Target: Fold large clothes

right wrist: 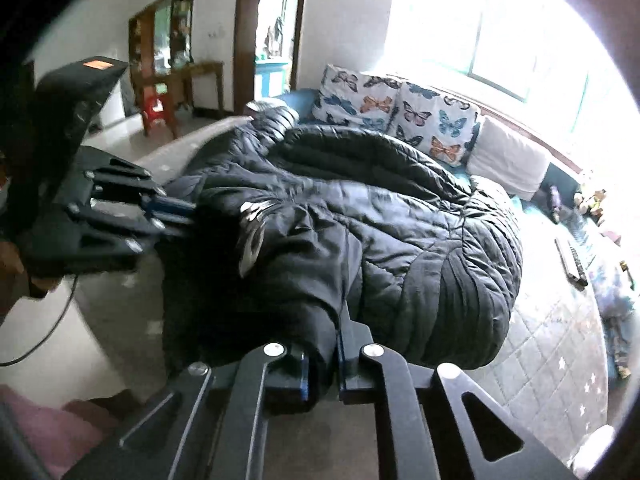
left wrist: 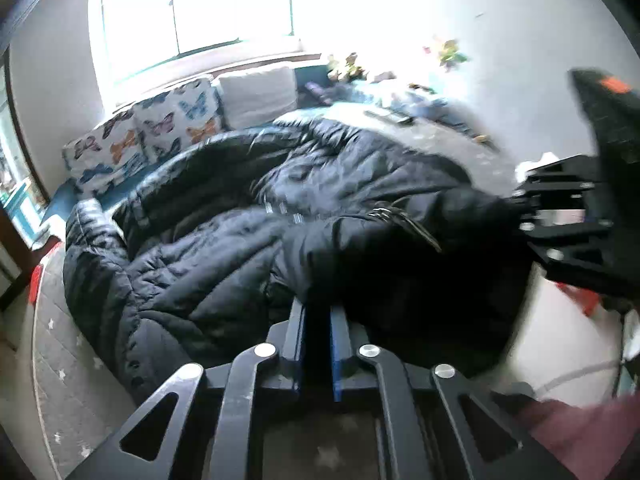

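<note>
- Now both grippers grip the near edge of the coat [left wrist: 248,216], a black quilted puffer heaped on the mat [left wrist: 60,380] in front of the cushions [left wrist: 160,132].
- Left gripper [left wrist: 318,312]: jaws drawn together, with the tips buried under a dark fold; it looks clamped on the coat, though the pinch itself is hidden.
- Right gripper [right wrist: 325,354]: jaws clamped on a thick roll of coat fabric that fills the gap between them.
- Seen from the right wrist, the left gripper [right wrist: 176,210] bites the same edge further along, well apart from the right one.
- To do the fold well, I'd judge: lift both grips together and level, so the edge stays taut between them.
- Carry it over the bulk toward the cushions without dragging the heap.
- Puffy, slick fabric may slip, so hold firm until it lies flat.
- Watch the metal clasps [right wrist: 252,210] near the collar; they could snag.
</note>
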Demonstrator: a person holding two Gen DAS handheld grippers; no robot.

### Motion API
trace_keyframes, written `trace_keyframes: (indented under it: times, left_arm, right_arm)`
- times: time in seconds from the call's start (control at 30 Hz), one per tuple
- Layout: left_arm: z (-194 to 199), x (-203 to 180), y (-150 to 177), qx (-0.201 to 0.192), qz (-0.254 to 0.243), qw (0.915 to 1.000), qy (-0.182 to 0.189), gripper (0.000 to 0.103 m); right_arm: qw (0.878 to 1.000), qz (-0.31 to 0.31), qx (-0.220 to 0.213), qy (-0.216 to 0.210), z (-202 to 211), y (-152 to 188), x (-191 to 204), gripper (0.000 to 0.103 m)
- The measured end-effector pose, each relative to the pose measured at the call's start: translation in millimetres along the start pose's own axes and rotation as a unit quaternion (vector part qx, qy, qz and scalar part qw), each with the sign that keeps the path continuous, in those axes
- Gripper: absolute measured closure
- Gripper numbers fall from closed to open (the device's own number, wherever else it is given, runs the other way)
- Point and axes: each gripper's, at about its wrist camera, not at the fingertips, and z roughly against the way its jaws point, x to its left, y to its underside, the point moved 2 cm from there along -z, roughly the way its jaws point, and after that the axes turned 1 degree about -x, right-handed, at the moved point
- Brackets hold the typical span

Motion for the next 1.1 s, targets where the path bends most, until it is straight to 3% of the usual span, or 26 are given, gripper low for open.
trace_keyframes:
  times: [0.13,0.3,0.43,0.5,0.57,0.67,0.73,0.8,0.87,0.97,1.03,1.1]
  left_arm:
    - [23.1,-19.1,20.9,0.028,-0.013,0.9970,0.071,0.101]
    - [-13.2,-24.6,52.5,0.111,0.026,0.9866,0.117,0.101]
    - [9.9,-4.8,29.8,0.085,0.043,0.9855,0.140,0.100]
    - [24.6,6.6,9.3,0.055,0.033,0.9902,0.124,0.099]
    - [25.1,25.9,-9.9,0.037,0.030,0.9938,0.101,0.099]
    - [7.1,57.7,-36.1,0.034,0.052,0.9956,0.070,0.098]
    - [-19.2,90.2,-48.9,0.046,0.068,0.9963,0.027,0.098]
    - [-38.3,111.7,-55.0,0.056,0.076,0.9955,-0.002,0.098]
    - [-68.0,142.0,-61.9,0.077,0.105,0.9914,-0.013,0.098]
    - [-112.5,174.7,-59.2,0.107,0.137,0.9846,-0.021,0.098]
    - [-137.3,183.7,-49.1,0.125,0.139,0.9819,-0.032,0.099]
    - [-158.1,186.4,-35.4,0.146,0.149,0.9779,-0.016,0.099]
  right_arm:
    - [0.998,0.001,0.047,-0.039,1.9,29.6,12.1,0.093]
    - [0.984,-0.018,0.162,-0.074,-45.9,73.9,19.6,0.088]
    - [0.979,-0.024,0.172,-0.106,-31.4,53.9,3.1,0.082]
    - [0.979,-0.028,0.166,-0.114,-24.0,37.0,-7.5,0.076]
    - [0.981,-0.028,0.156,-0.113,-20.4,28.3,-15.0,0.058]
    - [0.985,-0.032,0.134,-0.103,-32.1,4.1,-35.5,0.057]
    - [0.984,-0.048,0.131,-0.111,-45.2,-10.8,-50.9,0.057]
    - [0.988,-0.030,0.125,-0.082,-63.4,-27.6,-64.5,0.057]
    - [0.990,-0.025,0.128,-0.052,-86.0,-36.6,-77.1,0.057]
    - [0.988,-0.053,0.140,-0.049,-128.6,-45.0,-102.3,0.057]
    - [0.986,-0.063,0.148,-0.039,-153.0,-41.9,-114.5,0.057]
    - [0.981,-0.076,0.175,-0.020,-179.4,-29.4,-125.0,0.057]
